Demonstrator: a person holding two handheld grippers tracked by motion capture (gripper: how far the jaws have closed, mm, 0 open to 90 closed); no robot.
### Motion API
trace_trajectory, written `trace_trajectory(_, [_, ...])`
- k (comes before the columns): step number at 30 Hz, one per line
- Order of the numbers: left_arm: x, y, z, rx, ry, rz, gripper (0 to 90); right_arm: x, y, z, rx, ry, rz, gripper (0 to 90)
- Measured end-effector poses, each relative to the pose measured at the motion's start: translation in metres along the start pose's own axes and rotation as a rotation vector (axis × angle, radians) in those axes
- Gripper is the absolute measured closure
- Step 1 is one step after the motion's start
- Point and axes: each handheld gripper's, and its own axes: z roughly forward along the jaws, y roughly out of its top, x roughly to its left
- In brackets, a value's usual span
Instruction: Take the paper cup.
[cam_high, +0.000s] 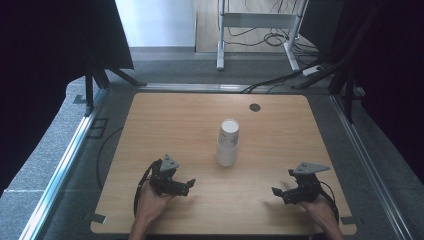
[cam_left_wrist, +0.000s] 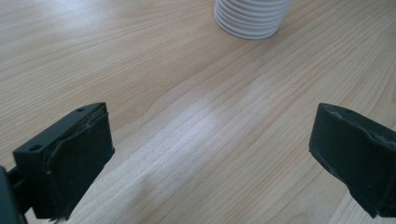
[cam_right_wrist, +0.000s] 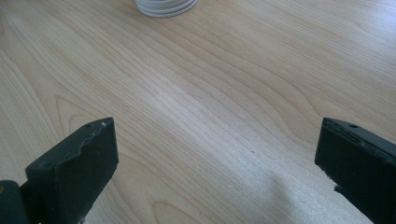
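High view: stack of white paper cups (cam_high: 228, 144) stands inverted, bases up, near the middle of the wooden table (cam_high: 150, 120), leaning slightly. Left gripper (cam_high: 184, 186) sits near-left of the stack, well apart from it, jaws pointing toward the stack's side; the person's left hand (cam_high: 150, 199) grips it from below. Right gripper (cam_high: 281, 192) sits near-right of the stack, also well apart, held by the right hand (cam_high: 320, 207), jaws pointing inward. Small dark round grommet (cam_high: 255, 107) lies beyond the stack on the far side of the table. Left gripper view: stack's nested rims (cam_left_wrist: 252, 18) rest on the table at top, right of centre, far ahead of the jaws; jaws spread wide, bare wood between them, holding nothing. Right gripper view: stack's rims (cam_right_wrist: 166, 6) at the top edge, left of centre, well ahead of the jaws; jaws spread wide, bare wood between them, nothing held. Neither gripper touches the stack.
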Motion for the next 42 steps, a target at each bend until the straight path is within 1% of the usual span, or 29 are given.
trace_trajectory(4, [-0.001,0.004,0.002,0.017,-0.013,0.018,0.0,0.001,0.003,0.001,-0.004,0.008,-0.006,0.1])
trace_trajectory(8, [-0.001,0.007,0.003,0.022,-0.032,0.019,0.0,0.001,0.006,0.001,-0.011,0.017,-0.003,0.1])
trace_trajectory(9, [0.0,0.008,0.003,0.021,-0.038,0.018,0.0,0.001,0.008,0.001,-0.012,0.026,-0.002,0.1])
trace_trajectory(13, [0.0,0.01,0.004,0.021,-0.054,0.015,0.0,0.002,0.01,0.001,-0.011,0.03,-0.007,0.1])
trace_trajectory(15, [0.001,0.011,0.004,0.022,-0.072,0.016,0.0,0.001,0.012,0.0,-0.012,0.031,-0.014,0.1])
trace_trajectory(16, [0.001,0.012,0.005,0.019,-0.088,0.012,0.0,0.002,0.013,-0.001,-0.012,0.031,-0.015,0.2])
trace_trajectory(22, [0.0,0.016,0.008,0.03,-0.091,0.028,0.0,0.001,0.017,-0.001,-0.011,0.034,-0.023,0.2])
trace_trajectory(31, [0.002,0.026,0.011,-0.002,-0.12,0.018,0.0,0.002,0.025,0.0,-0.004,0.056,-0.039,0.9])
trace_trajectory(36, [-0.001,0.032,0.014,0.001,-0.12,0.048,0.0,0.002,0.03,0.0,-0.009,0.065,-0.044,1.0])
trace_trajectory(38, [-0.002,0.035,0.016,0.001,-0.123,0.051,0.0,0.002,0.032,0.001,-0.01,0.069,-0.047,1.5])
trace_trajectory(42, [-0.002,0.039,0.019,0.001,-0.11,0.063,0.0,0.003,0.035,0.002,-0.015,0.077,-0.049,1.8])
